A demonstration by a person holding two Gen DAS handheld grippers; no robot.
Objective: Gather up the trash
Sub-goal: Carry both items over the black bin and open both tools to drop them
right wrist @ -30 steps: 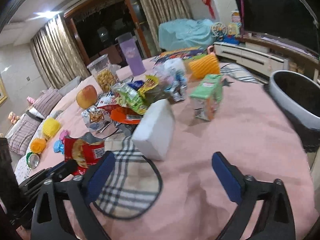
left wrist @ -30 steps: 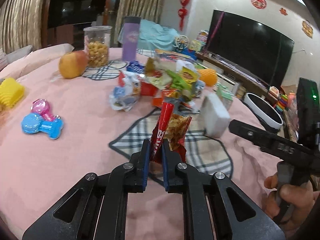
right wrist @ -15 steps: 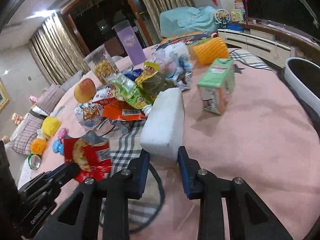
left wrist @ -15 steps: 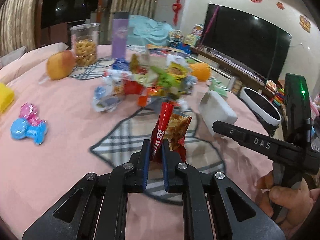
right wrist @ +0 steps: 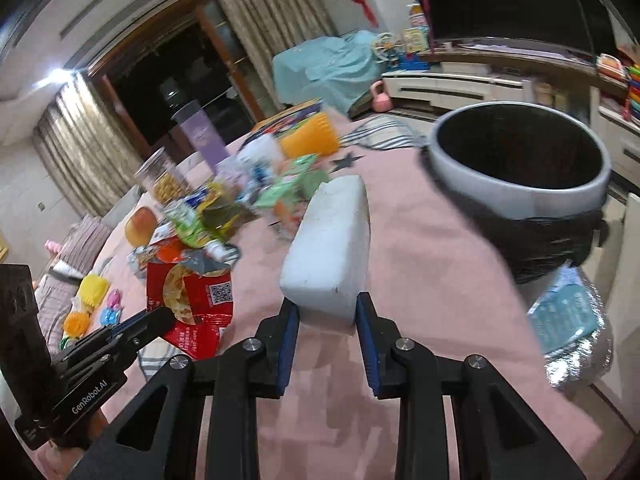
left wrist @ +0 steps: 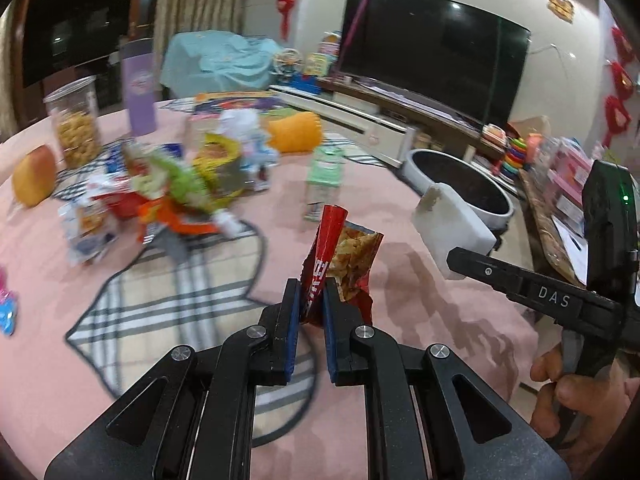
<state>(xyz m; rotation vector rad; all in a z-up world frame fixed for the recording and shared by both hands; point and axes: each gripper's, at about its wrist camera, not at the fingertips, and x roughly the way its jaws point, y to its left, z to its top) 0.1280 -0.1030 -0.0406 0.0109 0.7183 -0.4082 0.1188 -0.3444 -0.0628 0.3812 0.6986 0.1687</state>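
My left gripper (left wrist: 311, 292) is shut on a red snack bag (left wrist: 340, 256) and holds it above the pink table; the bag also shows in the right wrist view (right wrist: 192, 300). My right gripper (right wrist: 326, 312) is shut on a white foam block (right wrist: 330, 248), lifted off the table, also seen in the left wrist view (left wrist: 450, 228). A round trash bin (right wrist: 520, 184) with a grey rim and black liner stands just beyond the table's right edge (left wrist: 460, 180). A pile of wrappers (left wrist: 176, 196) lies on the table at the left.
A green carton (left wrist: 326, 176), an orange ridged toy (left wrist: 296, 132), a snack jar (left wrist: 76, 124), a purple tumbler (left wrist: 140, 88) and an apple (left wrist: 34, 176) stand on the table. A checked mat (left wrist: 172, 292) lies in front. A foil packet (right wrist: 576, 320) sits at the right edge.
My right gripper closed on the white foam block and lifted it toward the bin. Both grippers swung right, so the bin is now closer; the left still holds the red bag.
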